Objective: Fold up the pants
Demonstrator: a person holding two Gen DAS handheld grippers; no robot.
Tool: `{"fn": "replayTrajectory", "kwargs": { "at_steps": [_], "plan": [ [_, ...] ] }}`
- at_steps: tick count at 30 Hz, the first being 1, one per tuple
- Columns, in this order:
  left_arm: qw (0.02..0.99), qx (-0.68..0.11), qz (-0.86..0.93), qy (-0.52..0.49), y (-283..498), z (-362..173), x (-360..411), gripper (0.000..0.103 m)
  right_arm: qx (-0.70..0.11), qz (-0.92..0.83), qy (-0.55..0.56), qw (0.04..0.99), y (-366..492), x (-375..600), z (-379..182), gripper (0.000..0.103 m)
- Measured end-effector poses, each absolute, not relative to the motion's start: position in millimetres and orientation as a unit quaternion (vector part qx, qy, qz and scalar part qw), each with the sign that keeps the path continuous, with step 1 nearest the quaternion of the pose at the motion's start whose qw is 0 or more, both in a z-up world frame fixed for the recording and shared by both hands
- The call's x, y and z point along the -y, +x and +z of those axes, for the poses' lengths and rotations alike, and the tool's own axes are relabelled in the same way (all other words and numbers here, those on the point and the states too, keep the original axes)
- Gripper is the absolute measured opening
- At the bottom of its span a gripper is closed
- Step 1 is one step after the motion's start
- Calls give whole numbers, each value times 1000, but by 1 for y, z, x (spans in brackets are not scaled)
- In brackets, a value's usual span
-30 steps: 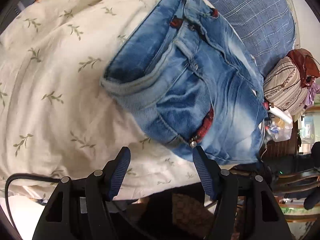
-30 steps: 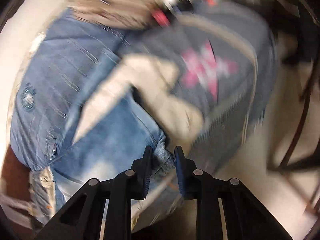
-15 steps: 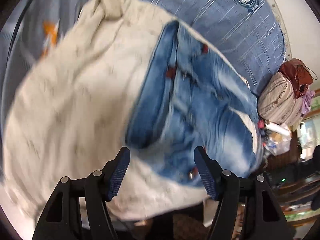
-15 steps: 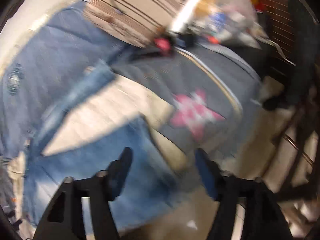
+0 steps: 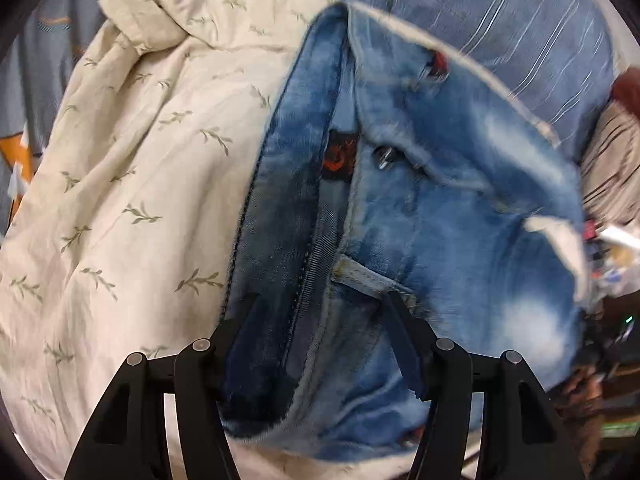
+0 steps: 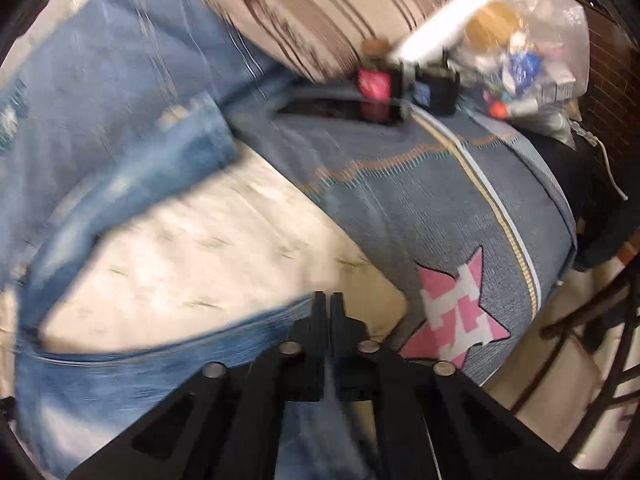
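1. Pants [image 5: 420, 220], blue denim, lie on a cream leaf-print sheet [image 5: 132, 184].
2. Left gripper [image 5: 324, 312] is closing, its spread jaws now straddling the waistband; a second ago they stood short of it.
3. Right gripper [image 6: 329, 304], earlier gaping, is clamped shut; the denim edge [image 6: 168, 356] lies against its fingers, a hold unclear.
4. Beyond: grey star-patterned cover [image 6: 452, 216].

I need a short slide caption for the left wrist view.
Left gripper jaws closing around the waistband of blue jeans on a leaf-print sheet.
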State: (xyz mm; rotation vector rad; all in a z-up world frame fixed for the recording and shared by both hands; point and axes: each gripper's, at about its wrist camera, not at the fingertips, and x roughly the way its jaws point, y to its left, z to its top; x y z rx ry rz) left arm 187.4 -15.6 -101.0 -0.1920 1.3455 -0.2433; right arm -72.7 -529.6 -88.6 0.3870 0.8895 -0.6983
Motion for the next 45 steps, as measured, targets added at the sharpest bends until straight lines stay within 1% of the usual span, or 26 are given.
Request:
{"fn": "replayTrajectory", "kwargs": {
  "at_steps": [2,3,5,6,7,8,9,10,11,13,14,17,21,24,26,29,30,31,32,33,34,35,36,39,43,45],
  "plan": [
    [778,-614,-112,-71,184,-100,22,59,-431,-334,191,816,-79,537,-99,0],
    [774,-617,-120,-69,183,-96,23,54,-417,-339,205,818,-85,537,-94,0],
    [765,-622,-144,-88,190,-85,20,49,-383,-328,224,834,-94,538,-76,6],
    [762,-621,-153,-102,199,-75,19,49,-370,-318,222,844,-94,537,-66,6],
    [763,-619,-152,-110,210,-66,16,49,-366,-306,222,851,-89,539,-59,10],
    [769,-613,-146,-114,223,-58,15,52,-364,-291,222,856,-80,541,-50,23],
    [776,-606,-136,-112,241,-50,17,56,-363,-266,228,863,-65,543,-40,34],
    [779,-604,-126,-113,259,-45,20,58,-361,-251,232,868,-52,543,-35,52],
    [776,-607,-118,-122,280,-43,22,62,-357,-239,231,873,-37,542,-28,64],
    [765,-618,-111,-142,312,-44,28,63,-358,-214,219,882,7,540,-14,67],
    [761,-624,-104,-147,329,-47,32,63,-361,-198,224,883,31,542,-11,71],
    [751,-634,-83,-163,368,-59,42,63,-377,-182,237,877,94,549,-12,71],
    [737,-640,-81,-202,397,-74,39,62,-404,-218,230,858,168,569,-28,71],
    [729,-639,-74,-232,415,-84,30,63,-411,-238,232,849,196,582,-43,71],
    [720,-643,-77,-250,427,-96,30,63,-417,-228,243,846,205,586,-53,73],
    [701,-654,-87,-271,441,-118,41,63,-442,-219,248,834,218,590,-71,74],
    [696,-658,-91,-274,443,-122,44,62,-441,-217,241,837,218,588,-73,72],
    [688,-661,-100,-281,446,-127,51,61,-434,-224,226,843,217,585,-72,60],
    [686,-661,-110,-283,449,-129,58,57,-428,-230,213,848,214,583,-69,27],
    [692,-659,-109,-273,453,-133,62,45,-428,-222,214,849,211,583,-67,9],
    [706,-652,-103,-254,454,-130,68,36,-428,-220,215,850,209,583,-65,10],
    [719,-645,-102,-237,453,-127,75,23,-425,-224,207,852,206,580,-61,10],
    [725,-642,-106,-227,451,-122,80,21,-424,-224,189,857,203,574,-56,10],
    [768,-606,-86,-189,434,-100,89,18,-409,-227,159,870,188,557,-35,9],
    [818,-557,-72,-127,397,-62,99,18,-373,-222,165,886,162,547,-5,9],
    [838,-530,-76,-108,371,-38,97,18,-348,-217,169,896,135,539,15,9]
  ]
}}
